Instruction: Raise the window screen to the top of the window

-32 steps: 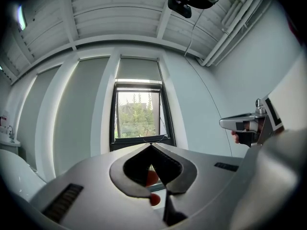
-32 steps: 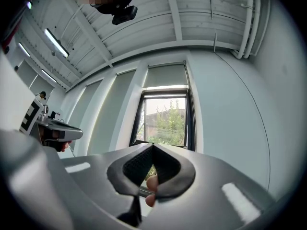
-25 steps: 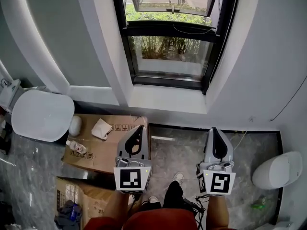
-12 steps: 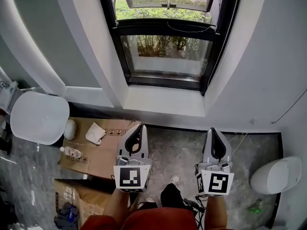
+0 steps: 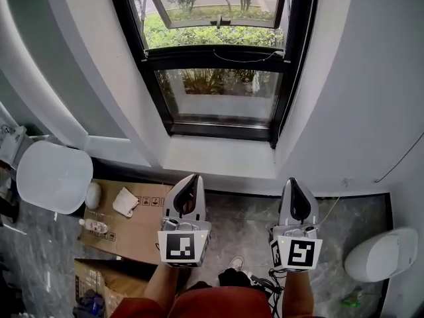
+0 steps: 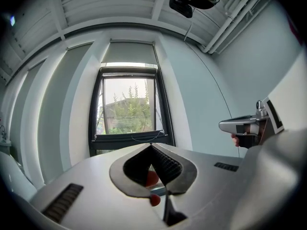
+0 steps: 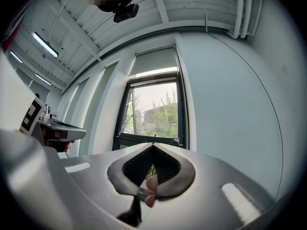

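A tall black-framed window (image 5: 218,85) stands ahead in a white recess, its upper pane tilted outward. In the left gripper view a grey screen panel (image 6: 129,52) covers the strip above the glass; the right gripper view shows the same panel (image 7: 156,61). A thin cord (image 5: 245,58) hangs along the window's crossbar. My left gripper (image 5: 187,179) and right gripper (image 5: 295,181) are held side by side, pointing level at the window and short of the sill. Both are shut with nothing between their jaws. The left gripper (image 6: 151,145) and the right gripper (image 7: 153,146) also show pressed together in their own views.
A white sill (image 5: 218,158) runs below the window. At the left are a white round lid (image 5: 53,177) and a flattened cardboard box (image 5: 142,217) carrying a crumpled cloth (image 5: 124,201) and a small bottle (image 5: 93,225). A white fixture (image 5: 374,254) sits at the right on the marbled floor.
Both grippers and the head have moved toward the window, which now shows larger and lower in the head view. The jaws stayed shut.
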